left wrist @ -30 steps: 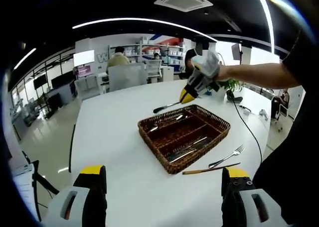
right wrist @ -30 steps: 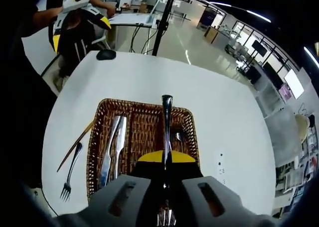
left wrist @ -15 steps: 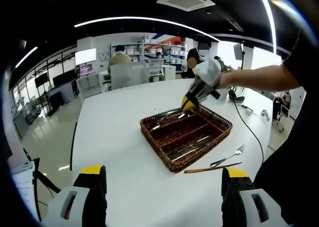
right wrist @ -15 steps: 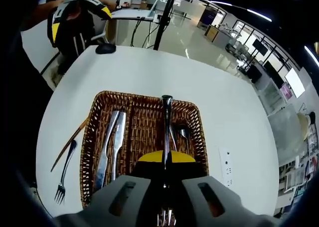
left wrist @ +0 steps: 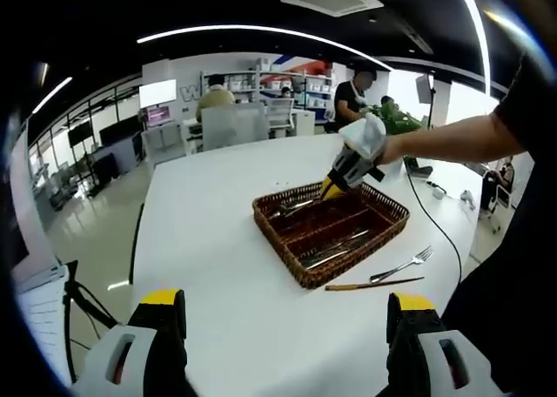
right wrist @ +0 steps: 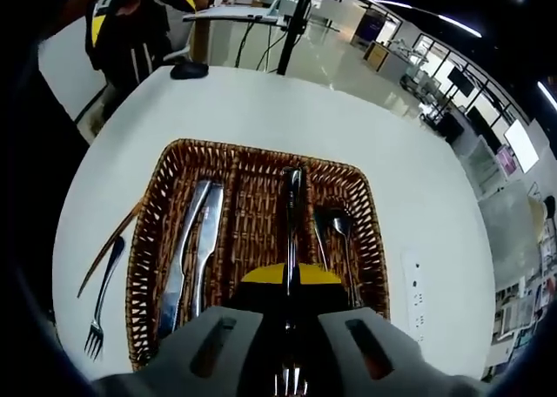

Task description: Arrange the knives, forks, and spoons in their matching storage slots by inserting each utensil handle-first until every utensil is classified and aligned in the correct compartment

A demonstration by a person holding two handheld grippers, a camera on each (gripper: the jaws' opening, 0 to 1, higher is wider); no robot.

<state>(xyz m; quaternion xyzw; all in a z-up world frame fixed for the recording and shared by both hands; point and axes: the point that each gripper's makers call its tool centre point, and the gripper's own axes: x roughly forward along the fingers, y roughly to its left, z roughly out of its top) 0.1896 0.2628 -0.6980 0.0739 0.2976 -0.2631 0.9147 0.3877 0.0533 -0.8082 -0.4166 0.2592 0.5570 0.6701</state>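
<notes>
While over the basket (right wrist: 148, 266), fork (right wrist: 291, 207) in right hand-held gripper (right wrist: 290, 279).

Large letter "W" on the far white wall (left wrist: 184, 90) in the left gripper view, rest of the word cut off, writing on the wall screen (left wrist: 157, 93) too small to read, no readable text in the right gripper view

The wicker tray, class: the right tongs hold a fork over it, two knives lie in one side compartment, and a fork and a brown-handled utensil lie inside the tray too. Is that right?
One detail is wrong. The loose fork and the brown-handled utensil lie on the white table beside the wicker tray, not inside it, as the right gripper view shows. The right tongs do hold a fork over the tray, and two knives do lie in one side compartment.
</notes>
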